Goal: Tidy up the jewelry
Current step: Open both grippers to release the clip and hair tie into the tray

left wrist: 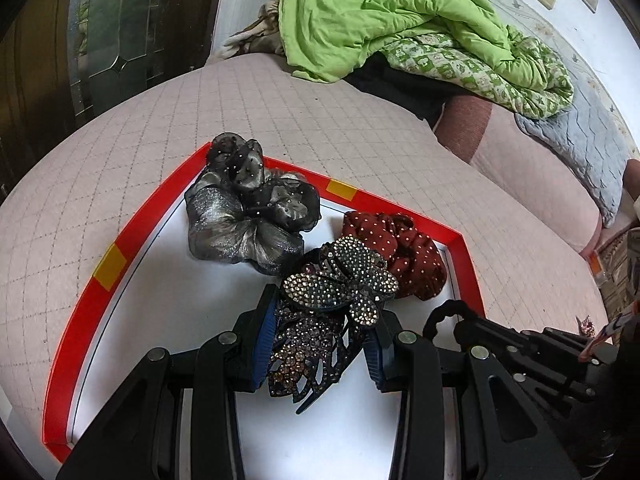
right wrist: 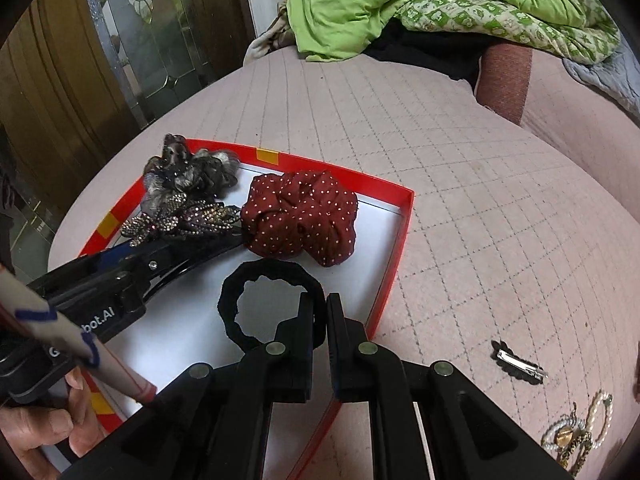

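My left gripper [left wrist: 320, 336] is shut on a rhinestone butterfly claw clip [left wrist: 340, 280], its blue pads [left wrist: 264, 344] pressing both sides, low over the white floor of a red-rimmed box [left wrist: 120, 240]. In the box lie a grey glittery flower scrunchie [left wrist: 244, 216] and a red dotted scrunchie [left wrist: 404, 252]. In the right wrist view, my right gripper [right wrist: 321, 304] is shut on a black hair tie [right wrist: 228, 308] that hangs over the box [right wrist: 400, 232], near its right rim. The left gripper [right wrist: 160, 248] with the clip [right wrist: 180, 216] is at the left, beside the red scrunchie [right wrist: 300, 216].
The box sits on a pink quilted bed [right wrist: 480, 200]. A black barrette [right wrist: 520, 364] and a pearl and gold jewellery pile [right wrist: 580, 432] lie on the bed right of the box. A green quilt [left wrist: 400, 20] is heaped at the back. A hand [right wrist: 40, 420] holds the left gripper.
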Demonstrator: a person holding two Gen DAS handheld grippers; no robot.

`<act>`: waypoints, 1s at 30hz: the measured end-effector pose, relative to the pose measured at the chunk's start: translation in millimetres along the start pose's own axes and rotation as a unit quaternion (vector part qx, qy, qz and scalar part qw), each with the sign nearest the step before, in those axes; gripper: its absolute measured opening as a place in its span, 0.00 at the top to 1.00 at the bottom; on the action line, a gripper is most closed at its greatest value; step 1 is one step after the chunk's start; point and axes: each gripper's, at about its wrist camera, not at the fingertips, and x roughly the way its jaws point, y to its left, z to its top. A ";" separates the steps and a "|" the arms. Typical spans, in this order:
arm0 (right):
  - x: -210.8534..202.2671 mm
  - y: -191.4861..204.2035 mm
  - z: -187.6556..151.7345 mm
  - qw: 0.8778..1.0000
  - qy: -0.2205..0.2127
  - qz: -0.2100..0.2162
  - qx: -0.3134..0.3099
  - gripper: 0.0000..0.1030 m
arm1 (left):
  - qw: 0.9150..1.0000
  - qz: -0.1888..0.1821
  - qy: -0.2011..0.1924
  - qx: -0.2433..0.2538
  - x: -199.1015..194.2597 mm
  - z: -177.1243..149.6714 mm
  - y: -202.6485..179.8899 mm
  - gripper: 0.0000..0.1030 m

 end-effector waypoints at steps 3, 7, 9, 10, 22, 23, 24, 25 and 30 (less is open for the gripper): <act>6.5 1.0 1.7 1.000 0.007 -0.005 -0.001 0.93 | 1.000 -0.001 0.003 -0.005 1.4 0.4 3.5 0.64; 13.7 0.1 5.5 1.000 0.013 -0.007 0.002 0.93 | 1.000 -0.001 0.005 -0.006 2.0 1.1 3.8 0.64; 16.0 0.1 6.0 1.000 0.014 -0.010 0.006 0.93 | 1.000 0.001 0.005 -0.007 2.9 1.3 3.4 0.64; 17.3 -0.5 6.5 1.000 0.015 -0.009 0.008 0.93 | 1.000 0.001 0.005 -0.008 3.2 1.3 3.2 0.64; 22.1 -6.2 6.8 0.999 0.024 -0.006 0.021 0.92 | 1.000 -0.003 0.000 -0.005 0.4 1.1 -0.5 0.61; 20.9 -6.1 6.5 0.999 0.023 -0.005 0.021 0.91 | 1.000 -0.004 -0.001 -0.005 0.2 0.8 -1.3 0.60; 20.3 -5.9 7.0 0.999 0.023 -0.005 0.022 0.91 | 1.000 -0.004 -0.002 -0.005 -0.3 0.8 -1.2 0.59; 19.0 -6.0 6.9 1.000 0.022 -0.005 0.022 0.91 | 1.000 -0.005 -0.003 -0.004 -1.1 0.7 -1.6 0.58; 11.0 -8.7 6.8 0.999 0.017 0.005 0.030 0.84 | 1.000 -0.010 -0.011 -0.007 -5.5 1.1 -2.2 0.57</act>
